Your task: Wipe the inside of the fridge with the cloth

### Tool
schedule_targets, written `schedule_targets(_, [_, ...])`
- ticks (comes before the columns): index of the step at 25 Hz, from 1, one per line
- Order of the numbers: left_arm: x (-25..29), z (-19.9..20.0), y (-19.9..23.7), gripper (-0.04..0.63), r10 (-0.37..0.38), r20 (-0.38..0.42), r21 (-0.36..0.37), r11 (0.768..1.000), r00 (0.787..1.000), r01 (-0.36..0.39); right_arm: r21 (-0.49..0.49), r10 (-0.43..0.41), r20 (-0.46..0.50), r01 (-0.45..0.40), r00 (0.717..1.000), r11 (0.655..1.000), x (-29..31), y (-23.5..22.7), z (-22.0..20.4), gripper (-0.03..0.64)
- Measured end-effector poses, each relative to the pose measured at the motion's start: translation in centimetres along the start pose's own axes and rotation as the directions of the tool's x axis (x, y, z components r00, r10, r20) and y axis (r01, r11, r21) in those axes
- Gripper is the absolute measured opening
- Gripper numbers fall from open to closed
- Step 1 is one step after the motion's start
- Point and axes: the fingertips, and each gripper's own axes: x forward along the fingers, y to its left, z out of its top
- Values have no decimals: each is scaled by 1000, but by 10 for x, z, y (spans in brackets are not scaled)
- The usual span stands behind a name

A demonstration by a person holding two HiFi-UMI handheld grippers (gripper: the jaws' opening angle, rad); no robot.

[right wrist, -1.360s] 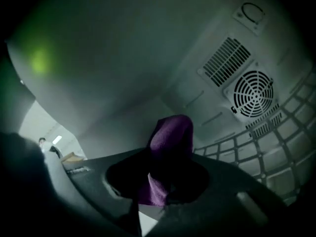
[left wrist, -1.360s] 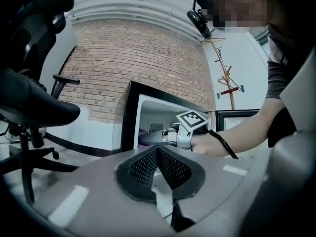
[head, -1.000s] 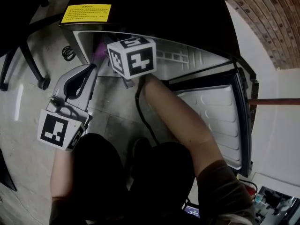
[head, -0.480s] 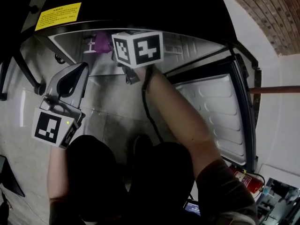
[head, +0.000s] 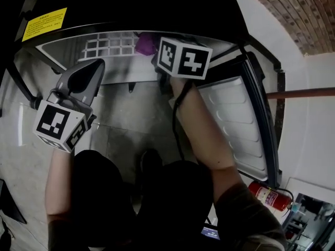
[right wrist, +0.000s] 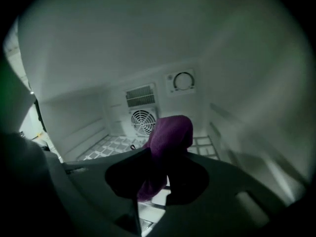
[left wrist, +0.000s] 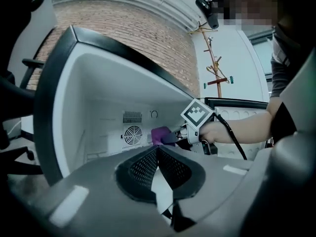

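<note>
Right gripper view: the right claw [right wrist: 160, 156] is pinching the purple cloth [right wrist: 170, 132]. The cloth stands in a bunch past the tips and trails down between the pads. The claw is inside the fridge [right wrist: 123, 53] and faces its back wall.
Left gripper view: the left claw [left wrist: 157, 149] is pressed together at the tips with nothing in it. It hangs outside the fridge, in front of the opening.
Head view: the person's right arm reaches into the fridge above the wire shelf [head: 112, 46]. The door [head: 230, 119] stands open on the fridge's right side.
Cloth contact: the bunch looks clear of the fridge's walls, so no surface appears to be under wipe at this instant.
Risk, slipping: only a fold of cloth sits in the pinch, so drag along a fridge wall could pull it free.
Risk, scraping: if the bunch folds back under pressure, the hard claw tips would rub the fridge lining instead.
Risk, snagging: loose cloth could catch in the shelf grid or on the fan grille [right wrist: 143, 121] at the fridge's back.
Risk, cable: the black cable [head: 175, 119] along the right arm could hook the fridge's front edge.
</note>
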Motion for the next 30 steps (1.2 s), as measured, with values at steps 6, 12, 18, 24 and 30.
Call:
schedule_targets(6, [17,6,-32,18,-100,54,-24,995,994,101,96,-131,37,127,991,987,-19,-36,-5,77])
schedule_targets(12, [19,14,-34,18,-96,85,-30,995,992,99,148,-53,172,28,984,989,-35,-20,19,75])
schedule_targets(18, [12,9,-19,18,-59,92,-66,996,994,65,216,-168,254,113,953,970,-52,-35,41,75])
schedule_targets(24, [3,2,-12,18,-46,81,-72,996,996,52,369,-208,162,136,965,920,-41,-47,9,75])
schedule_targets(30, [-4,-6,-12,18,-55,78,-88,994,995,62,505,-149,93,82,984,859,-39,-43,-24,74])
